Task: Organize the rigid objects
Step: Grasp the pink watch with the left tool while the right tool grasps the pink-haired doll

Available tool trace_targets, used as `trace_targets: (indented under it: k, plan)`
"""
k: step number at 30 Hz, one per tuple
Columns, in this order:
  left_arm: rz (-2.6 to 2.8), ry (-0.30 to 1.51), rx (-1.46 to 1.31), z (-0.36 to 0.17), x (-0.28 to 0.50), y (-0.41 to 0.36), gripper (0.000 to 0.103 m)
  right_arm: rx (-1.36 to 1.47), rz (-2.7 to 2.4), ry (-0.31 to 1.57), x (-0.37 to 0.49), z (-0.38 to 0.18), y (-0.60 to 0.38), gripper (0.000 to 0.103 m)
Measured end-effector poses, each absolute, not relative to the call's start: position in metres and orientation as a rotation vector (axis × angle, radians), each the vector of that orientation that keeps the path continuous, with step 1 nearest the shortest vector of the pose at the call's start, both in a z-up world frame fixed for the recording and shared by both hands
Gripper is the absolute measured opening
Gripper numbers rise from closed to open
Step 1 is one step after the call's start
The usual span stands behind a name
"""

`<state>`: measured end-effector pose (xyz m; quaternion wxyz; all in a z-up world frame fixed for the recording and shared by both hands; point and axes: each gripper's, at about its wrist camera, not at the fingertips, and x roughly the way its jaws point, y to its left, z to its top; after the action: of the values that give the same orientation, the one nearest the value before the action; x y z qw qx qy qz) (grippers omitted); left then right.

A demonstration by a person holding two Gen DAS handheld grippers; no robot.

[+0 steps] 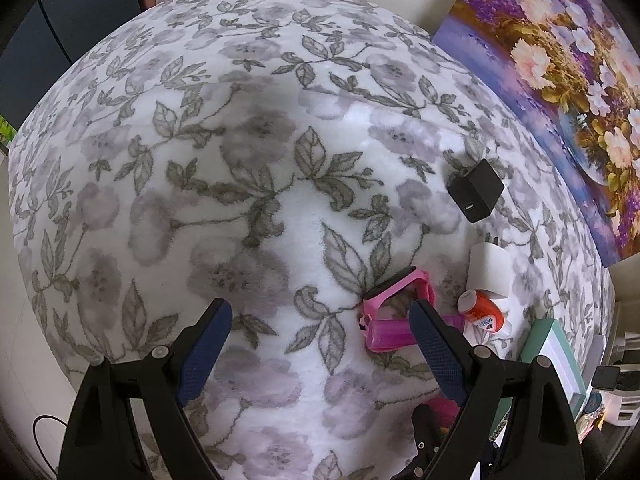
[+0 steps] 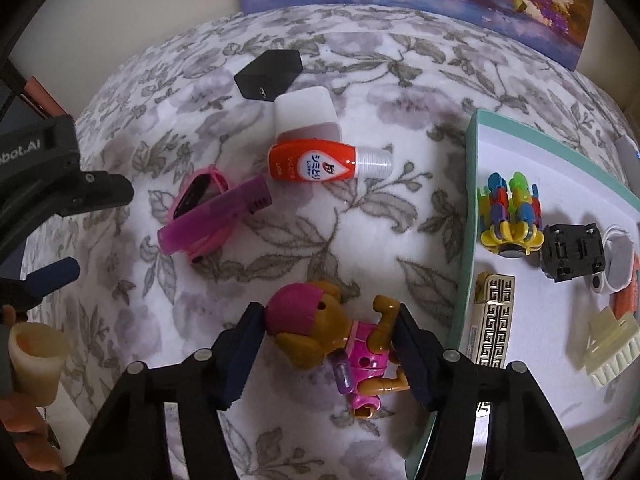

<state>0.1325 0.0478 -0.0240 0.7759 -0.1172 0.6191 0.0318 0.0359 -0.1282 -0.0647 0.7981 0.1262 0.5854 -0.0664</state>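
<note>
Toy bear figure (image 2: 320, 332) between the right fingers (image 2: 416, 356), pick-up step under way.

Right gripper (image 2: 326, 344): fingers bracket the bear, lying on the floral blanket (image 2: 360, 240) just beside the teal-rimmed tray (image 2: 474, 208); pads at head and arm, firm pinch not clear. Likely next: close, lift, carry into the tray among the hard toys. Bear is glossy moulded plastic, brown, pink cap and outfit, knobbly; may twist in the grip. Blanket plush, soft. Left gripper (image 1: 320, 344) hangs with fingers spread, holding nothing, near pink sunglasses (image 1: 400, 292). Farther out: orange bottle (image 2: 316, 160), white charger (image 2: 306, 114), black charger (image 2: 268, 72), smooth and blocky.
</note>
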Motion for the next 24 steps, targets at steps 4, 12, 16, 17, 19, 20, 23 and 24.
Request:
trace_targets:
  k: [4, 12, 16, 17, 19, 20, 23, 24]
  plan:
    - [0.059, 1.345, -0.247, -0.025, 0.133, 0.046, 0.091, 0.275, -0.139, 1.257, 0.036, -0.065, -0.129, 0.066]
    - [0.043, 1.355, -0.236, -0.029, 0.135, 0.043, 0.091, 0.289, -0.143, 1.256, 0.036, -0.064, -0.131, 0.066]
    - [0.017, 1.347, -0.218, -0.031, 0.138, 0.036, 0.091, 0.307, -0.148, 1.248, 0.037, -0.065, -0.133, 0.066]
    - [0.009, 1.346, -0.216, -0.031, 0.139, 0.034, 0.091, 0.313, -0.149, 1.245, 0.037, -0.066, -0.134, 0.066]
    - [-0.011, 1.34, -0.213, -0.032, 0.14, 0.03, 0.091, 0.322, -0.149, 1.24, 0.036, -0.066, -0.135, 0.066]
    - [-0.023, 1.337, -0.213, -0.033, 0.141, 0.027, 0.091, 0.327, -0.151, 1.236, 0.036, -0.066, -0.136, 0.066]
    - [-0.065, 1.329, -0.222, -0.035, 0.144, 0.021, 0.091, 0.343, -0.155, 1.229, 0.036, -0.066, -0.138, 0.066]
    - [-0.076, 1.329, -0.226, -0.036, 0.145, 0.019, 0.091, 0.346, -0.155, 1.228, 0.036, -0.066, -0.138, 0.066]
